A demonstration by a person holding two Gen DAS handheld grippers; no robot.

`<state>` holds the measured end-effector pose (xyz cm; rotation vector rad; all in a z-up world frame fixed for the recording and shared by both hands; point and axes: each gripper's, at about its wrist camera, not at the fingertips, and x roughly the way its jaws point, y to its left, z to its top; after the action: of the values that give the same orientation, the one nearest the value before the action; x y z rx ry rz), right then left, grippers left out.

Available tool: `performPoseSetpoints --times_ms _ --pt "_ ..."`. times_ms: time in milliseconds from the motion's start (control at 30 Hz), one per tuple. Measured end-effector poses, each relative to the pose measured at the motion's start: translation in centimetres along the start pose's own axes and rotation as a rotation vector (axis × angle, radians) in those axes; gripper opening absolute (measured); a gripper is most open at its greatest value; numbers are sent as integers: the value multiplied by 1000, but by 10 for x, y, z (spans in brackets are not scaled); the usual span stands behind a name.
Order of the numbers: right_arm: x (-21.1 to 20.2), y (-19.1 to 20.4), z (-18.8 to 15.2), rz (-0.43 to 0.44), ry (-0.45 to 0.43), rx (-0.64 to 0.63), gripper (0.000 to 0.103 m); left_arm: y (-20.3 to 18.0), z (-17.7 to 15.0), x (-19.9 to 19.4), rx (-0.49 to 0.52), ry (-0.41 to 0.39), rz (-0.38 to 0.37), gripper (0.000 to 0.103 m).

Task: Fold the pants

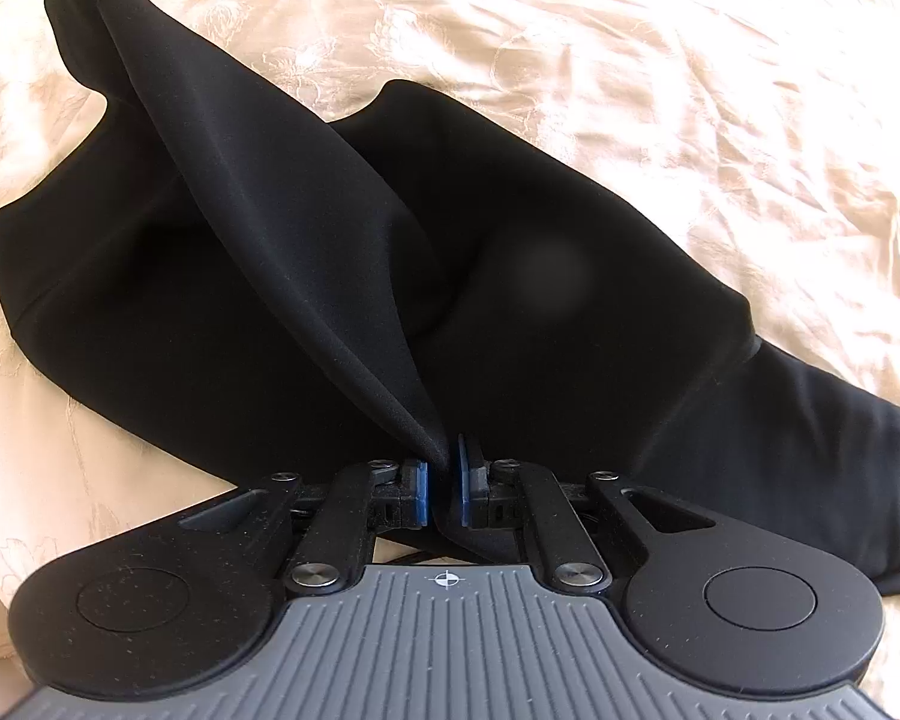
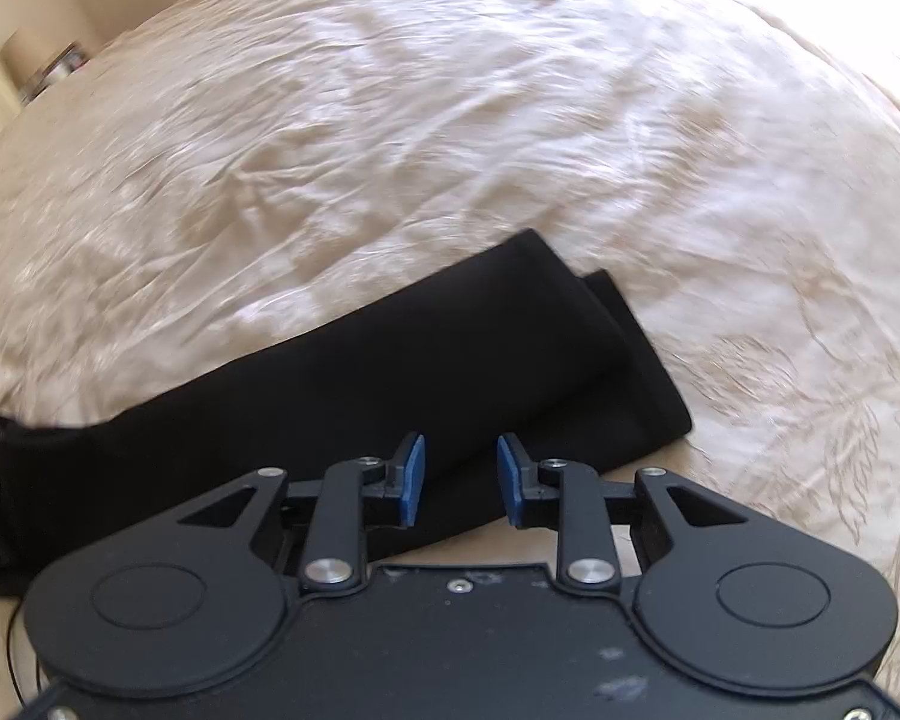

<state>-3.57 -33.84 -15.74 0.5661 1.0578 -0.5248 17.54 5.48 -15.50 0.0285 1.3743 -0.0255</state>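
Black pants (image 1: 510, 252) lie on a cream bedspread (image 1: 660, 60). In the left wrist view my left gripper (image 1: 442, 483) is shut on an edge of the pants and lifts a fold that runs up to the far left. In the right wrist view the two stacked leg ends of the pants (image 2: 450, 354) lie flat, cuffs to the right. My right gripper (image 2: 460, 477) is open and empty, just above the near edge of the legs.
The wrinkled cream bedspread (image 2: 450, 120) with a leaf pattern fills both views. At the far left of the right wrist view the bed's edge meets a wall, with a glass object (image 2: 60, 63) on a stand.
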Motion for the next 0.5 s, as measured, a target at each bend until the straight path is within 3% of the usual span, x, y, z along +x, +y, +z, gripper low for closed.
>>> performPoseSetpoints --times_ms 167,500 --pt "18 -39 10 -25 17 195 36 -1 2 -5 -4 -4 13 9" --pt "40 -57 25 33 29 406 40 6 -3 -25 -46 -24 7 9"
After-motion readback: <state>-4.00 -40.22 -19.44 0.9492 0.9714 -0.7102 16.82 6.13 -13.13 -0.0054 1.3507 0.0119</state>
